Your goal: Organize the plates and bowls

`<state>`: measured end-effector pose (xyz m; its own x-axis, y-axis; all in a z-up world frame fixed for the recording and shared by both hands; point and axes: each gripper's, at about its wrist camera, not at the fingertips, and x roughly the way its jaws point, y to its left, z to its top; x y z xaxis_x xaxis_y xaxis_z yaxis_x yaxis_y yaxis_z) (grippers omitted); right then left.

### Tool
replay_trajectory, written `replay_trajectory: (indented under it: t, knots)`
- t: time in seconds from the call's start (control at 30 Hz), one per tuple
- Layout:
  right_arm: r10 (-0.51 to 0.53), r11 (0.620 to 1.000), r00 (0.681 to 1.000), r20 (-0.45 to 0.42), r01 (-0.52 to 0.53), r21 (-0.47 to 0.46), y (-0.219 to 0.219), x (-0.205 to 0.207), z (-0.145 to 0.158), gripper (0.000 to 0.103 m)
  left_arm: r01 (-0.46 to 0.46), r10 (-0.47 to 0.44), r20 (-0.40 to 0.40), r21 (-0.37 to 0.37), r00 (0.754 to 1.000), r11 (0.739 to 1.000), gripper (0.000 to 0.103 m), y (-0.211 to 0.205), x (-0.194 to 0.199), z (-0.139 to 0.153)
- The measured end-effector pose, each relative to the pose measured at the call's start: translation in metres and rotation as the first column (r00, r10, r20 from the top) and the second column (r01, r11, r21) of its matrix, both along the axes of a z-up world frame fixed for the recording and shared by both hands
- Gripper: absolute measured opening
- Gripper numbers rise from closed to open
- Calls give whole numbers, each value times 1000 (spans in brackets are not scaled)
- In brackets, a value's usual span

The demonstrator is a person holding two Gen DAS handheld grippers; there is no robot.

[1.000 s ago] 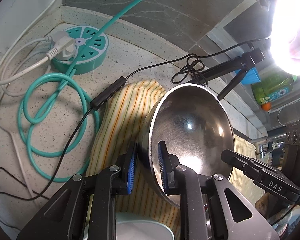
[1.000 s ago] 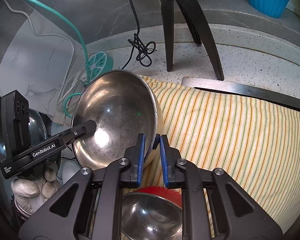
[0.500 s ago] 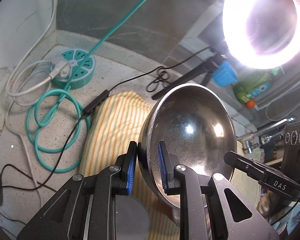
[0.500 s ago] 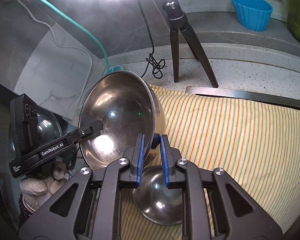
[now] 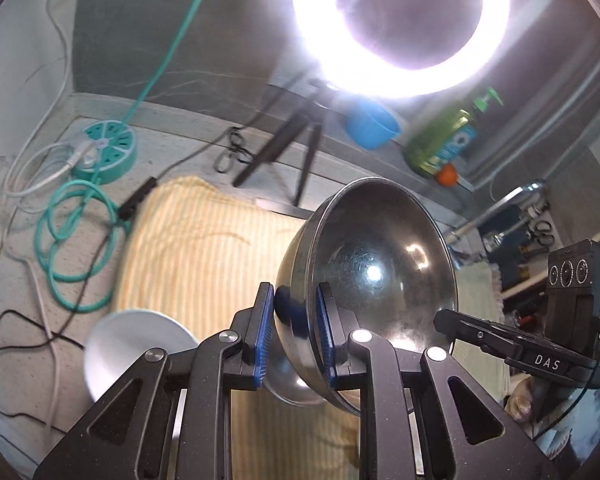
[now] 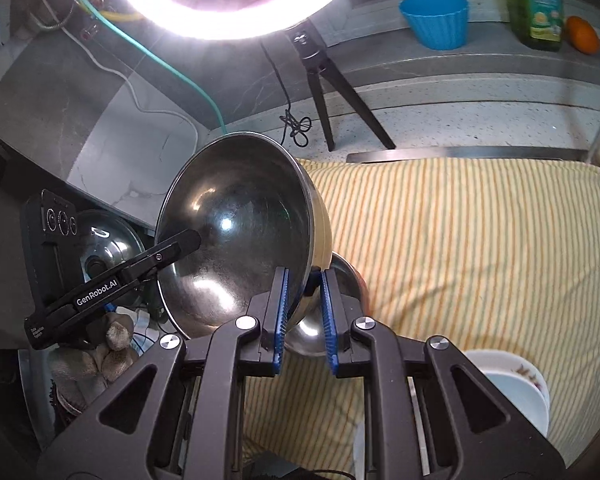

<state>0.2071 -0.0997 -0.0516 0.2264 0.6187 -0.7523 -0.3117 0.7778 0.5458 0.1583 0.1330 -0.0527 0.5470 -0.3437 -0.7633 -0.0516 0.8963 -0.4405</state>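
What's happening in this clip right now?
Both handheld grippers grip one large stainless steel bowl by its rim, tilted on edge above the yellow striped cloth. The left gripper pinches one side, the right gripper the opposite side. A smaller steel bowl sits on the cloth beneath it, and a white ceramic bowl rests nearby.

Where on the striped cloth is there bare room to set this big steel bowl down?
The yellow striped cloth lies bare from the large steel bowl right to the faucet, and back to the black tripod. The near edge is crowded: a small steel bowl and a white bowl.
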Motion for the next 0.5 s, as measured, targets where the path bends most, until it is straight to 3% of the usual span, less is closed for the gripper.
replay_trajectory:
  t: [0.5]
  knots:
    - [-150,988,989,-11,150,-28,-128,-34,0,17,178,-180,-19,-49,984,983,19,-124,-1,-15]
